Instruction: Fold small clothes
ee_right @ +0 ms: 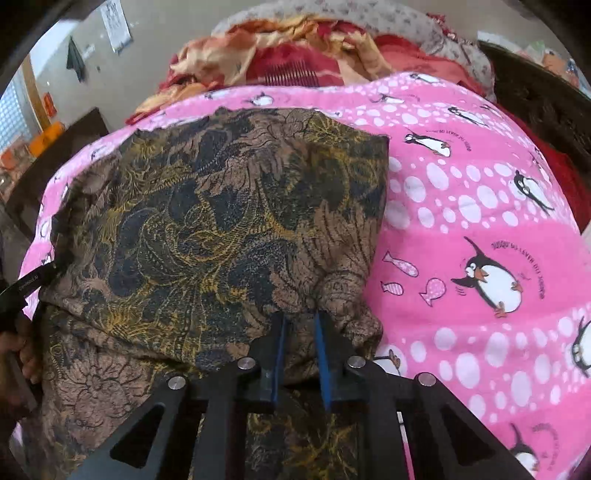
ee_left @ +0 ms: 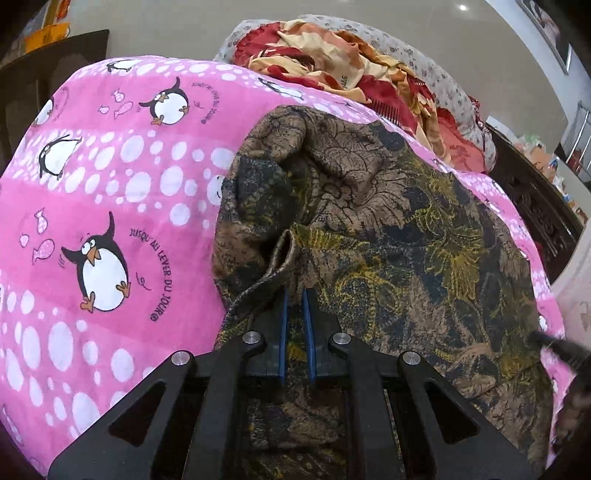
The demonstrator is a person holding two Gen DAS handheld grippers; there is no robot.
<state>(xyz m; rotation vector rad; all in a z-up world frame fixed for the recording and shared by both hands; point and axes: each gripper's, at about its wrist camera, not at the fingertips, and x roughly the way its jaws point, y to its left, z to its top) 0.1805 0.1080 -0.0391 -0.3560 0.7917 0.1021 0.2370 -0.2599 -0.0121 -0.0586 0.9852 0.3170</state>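
A brown garment with a yellow and black floral print lies spread on a pink penguin blanket. In the left wrist view my left gripper is shut on a folded hem at the garment's near left edge. In the right wrist view the same garment fills the left half, and my right gripper is shut on a bunched fold at its near right corner. The cloth puckers around the blue pads. The left gripper's black body shows at that view's left edge with a hand on it.
A heap of red, orange and cream clothes lies at the blanket's far end on a grey flowered cover. Dark carved wooden furniture runs along the right side. Pale floor lies beyond.
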